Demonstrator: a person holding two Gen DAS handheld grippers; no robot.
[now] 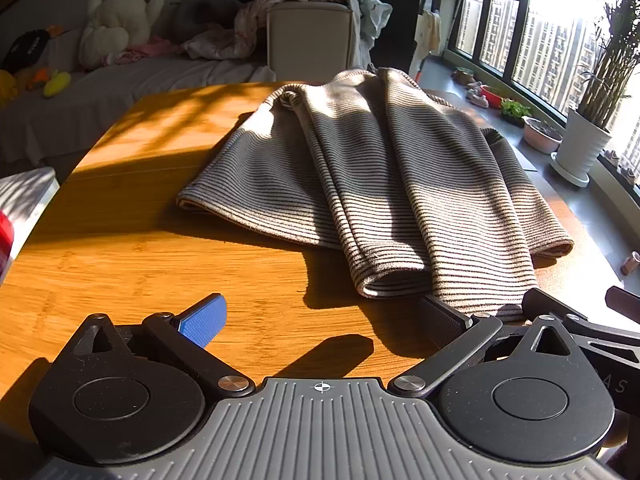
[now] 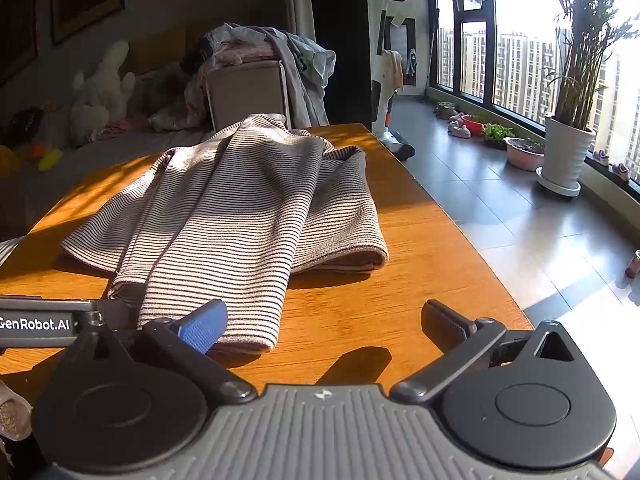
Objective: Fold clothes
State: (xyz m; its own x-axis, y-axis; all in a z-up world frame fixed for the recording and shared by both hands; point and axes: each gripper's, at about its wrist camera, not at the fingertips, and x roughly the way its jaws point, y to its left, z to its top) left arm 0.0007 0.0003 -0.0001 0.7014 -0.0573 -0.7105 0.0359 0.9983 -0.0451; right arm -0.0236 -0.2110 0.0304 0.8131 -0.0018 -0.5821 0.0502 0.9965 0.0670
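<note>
A striped beige garment [image 1: 360, 168] lies folded lengthwise on the wooden table [image 1: 132, 248], its sleeves laid over the body toward me. In the left wrist view my left gripper [image 1: 320, 320] is open just short of the garment's near hem, its right finger touching the hem's edge. The right wrist view shows the same striped garment [image 2: 240, 216] with my right gripper [image 2: 324, 320] open at its near right corner. The blue pad [image 2: 204, 328] overlaps the hem; nothing is clamped. The left gripper's body [image 2: 40, 324] shows at the left edge.
The table's right edge [image 2: 460, 216] drops to a tiled floor with a white plant pot [image 2: 564, 160] and bowls by the window. A bed with plush toys [image 1: 116, 20] and a box piled with clothes [image 1: 308, 32] stand beyond the table's far end.
</note>
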